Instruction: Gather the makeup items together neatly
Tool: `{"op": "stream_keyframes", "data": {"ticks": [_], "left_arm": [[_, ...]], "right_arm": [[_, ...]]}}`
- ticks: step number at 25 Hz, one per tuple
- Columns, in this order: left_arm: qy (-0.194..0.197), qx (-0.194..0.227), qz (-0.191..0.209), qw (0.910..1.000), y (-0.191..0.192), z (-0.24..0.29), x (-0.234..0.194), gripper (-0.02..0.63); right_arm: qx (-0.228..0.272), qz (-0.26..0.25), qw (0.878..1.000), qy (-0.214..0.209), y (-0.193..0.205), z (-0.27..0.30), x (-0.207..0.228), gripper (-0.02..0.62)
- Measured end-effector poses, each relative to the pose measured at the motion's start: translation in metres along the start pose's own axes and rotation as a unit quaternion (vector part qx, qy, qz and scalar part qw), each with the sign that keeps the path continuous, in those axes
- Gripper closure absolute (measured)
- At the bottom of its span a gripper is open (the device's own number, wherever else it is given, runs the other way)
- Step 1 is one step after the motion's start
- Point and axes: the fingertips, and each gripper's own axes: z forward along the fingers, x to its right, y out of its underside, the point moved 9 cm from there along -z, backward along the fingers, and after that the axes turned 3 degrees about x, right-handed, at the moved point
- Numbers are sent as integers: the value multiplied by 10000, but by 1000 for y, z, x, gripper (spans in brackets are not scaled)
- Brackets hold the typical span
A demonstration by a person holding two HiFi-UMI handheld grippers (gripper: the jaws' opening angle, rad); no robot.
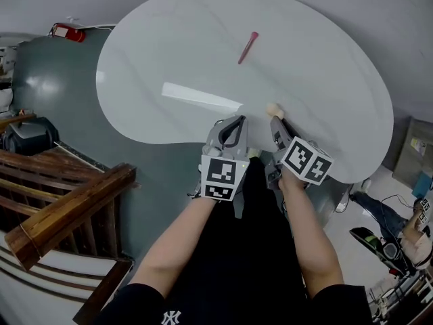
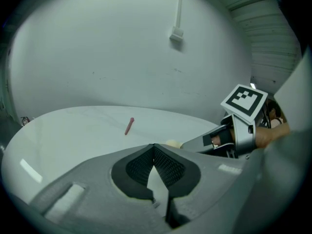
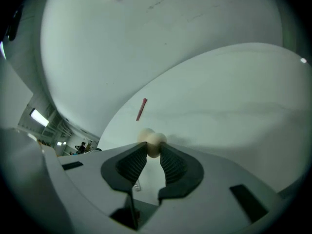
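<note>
Sponge of cream colour is gripped by the right claw at the 6 o'clock edge of the table; left claw is closed, empty. Pink stick lies toward 12 o'clock.

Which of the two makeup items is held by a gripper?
The rounded cream sponge, pinched between the right gripper's jaws. The slim red stick lies alone farther out on the white table, untouched.

Pinched between the jaws of right gripper: small cream sponge, rounded, two-lobed, over the near edge of white table. Lying flat and slanted, well apart toward the far side: slim pink stick.
</note>
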Motion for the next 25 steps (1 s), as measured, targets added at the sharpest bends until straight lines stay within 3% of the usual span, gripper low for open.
{"op": "stream_keyframes", "data": {"ticks": [15, 20, 25], "left_arm": [[93, -37, 221, 9997, 27, -39, -12, 597], [109, -49, 231, 9997, 30, -45, -16, 597], [127, -66, 226, 9996, 31, -48, -20, 597]], "right_arm": [[51, 1632, 9862, -271, 69, -6, -18, 500], [66, 2221, 9745, -329, 81, 4, -21, 499], [89, 2941, 9549, -401, 91, 12, -20, 500]]}}
